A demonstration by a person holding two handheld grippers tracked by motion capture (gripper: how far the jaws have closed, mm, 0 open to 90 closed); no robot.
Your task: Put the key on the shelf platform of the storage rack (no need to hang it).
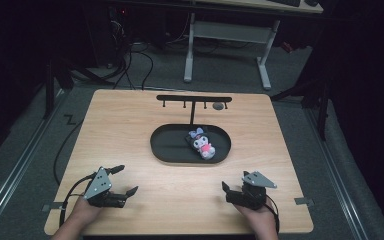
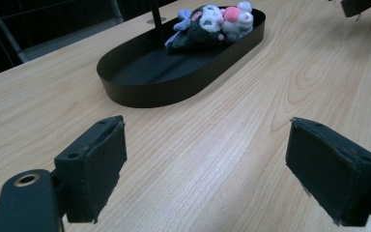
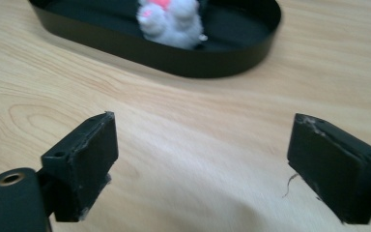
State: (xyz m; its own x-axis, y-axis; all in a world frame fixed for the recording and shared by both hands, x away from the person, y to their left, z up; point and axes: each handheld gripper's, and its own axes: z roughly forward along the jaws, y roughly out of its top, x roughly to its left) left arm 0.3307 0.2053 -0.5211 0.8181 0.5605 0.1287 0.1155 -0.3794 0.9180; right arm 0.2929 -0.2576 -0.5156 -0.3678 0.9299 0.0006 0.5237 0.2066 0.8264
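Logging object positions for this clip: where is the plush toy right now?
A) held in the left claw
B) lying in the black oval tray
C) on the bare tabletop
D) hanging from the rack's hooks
B: the plush toy lies inside the black oval tray, toward its right end, with both claws open and apart from it.

Bright lit tabletop, dark surroundings, blurred close-ups
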